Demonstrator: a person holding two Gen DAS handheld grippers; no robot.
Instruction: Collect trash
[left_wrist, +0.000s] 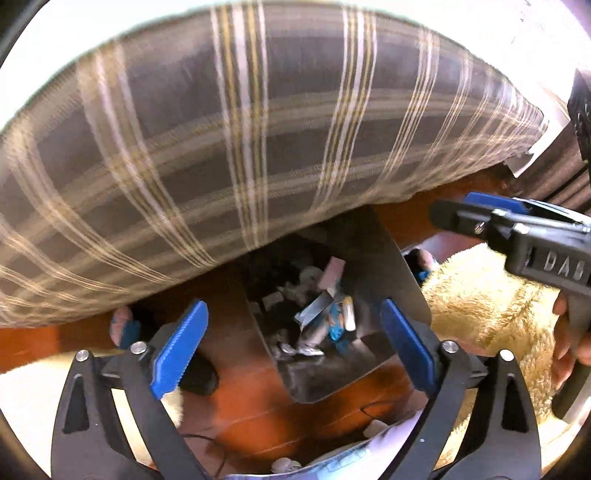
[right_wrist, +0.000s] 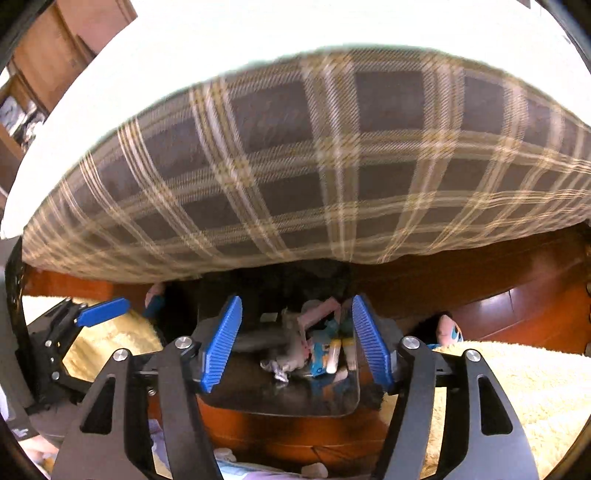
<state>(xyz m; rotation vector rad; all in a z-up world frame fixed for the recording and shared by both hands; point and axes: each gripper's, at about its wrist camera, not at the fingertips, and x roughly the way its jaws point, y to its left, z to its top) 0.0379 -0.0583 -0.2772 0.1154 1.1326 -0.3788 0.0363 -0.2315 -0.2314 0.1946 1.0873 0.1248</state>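
Observation:
A dark metal trash bin stands on the wooden floor at the foot of a plaid-covered bed, and it also shows in the right wrist view. It holds several pieces of trash: wrappers, a pink strip, a small white tube. My left gripper is open and empty above the bin's near rim. My right gripper is open and empty over the bin. The right gripper also shows in the left wrist view, and the left gripper in the right wrist view.
The plaid bedspread overhangs the bin from above. A fluffy cream rug lies right of the bin and also shows in the right wrist view. Slippered feet flank the bin. Small white scraps and a thin cable lie on the floor.

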